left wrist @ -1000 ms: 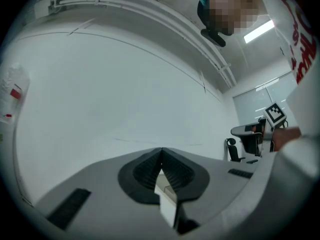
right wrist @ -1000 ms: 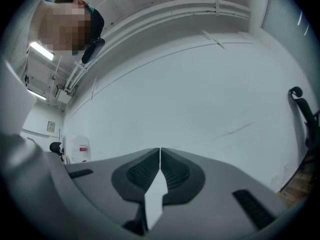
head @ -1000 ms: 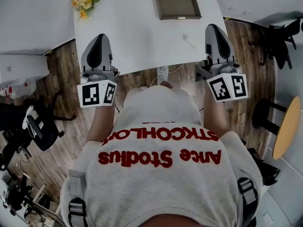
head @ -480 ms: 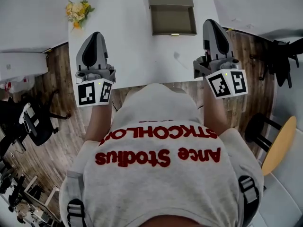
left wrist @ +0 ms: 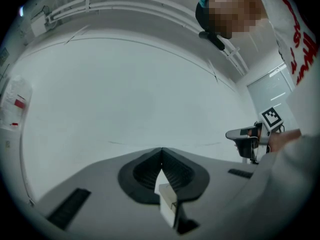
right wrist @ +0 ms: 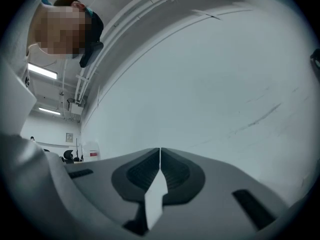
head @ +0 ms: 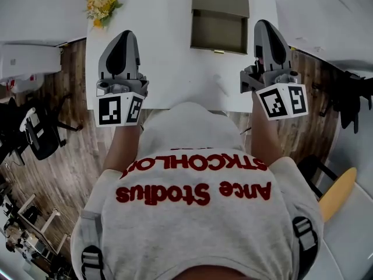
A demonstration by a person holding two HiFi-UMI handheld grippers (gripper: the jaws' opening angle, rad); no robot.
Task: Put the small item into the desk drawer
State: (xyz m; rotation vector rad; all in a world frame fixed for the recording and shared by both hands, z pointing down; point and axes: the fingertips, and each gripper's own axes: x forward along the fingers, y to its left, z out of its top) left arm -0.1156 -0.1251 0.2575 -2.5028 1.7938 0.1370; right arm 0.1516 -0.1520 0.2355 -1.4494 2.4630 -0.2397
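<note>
Plainly left tool [left wrist: 161,151], right tool [right wrist: 160,151] are closed, empty.

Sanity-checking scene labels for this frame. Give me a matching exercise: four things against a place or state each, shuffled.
Things:
1 flowers
2 drawer
3 right gripper
4 office chair

Places or states:
a jaws shut, nothing between them
b on the floor, left of the desk
c open, at the desk's far edge
d desk's far left corner

Pairs: 1-d, 2-c, 3-a, 4-b
</note>
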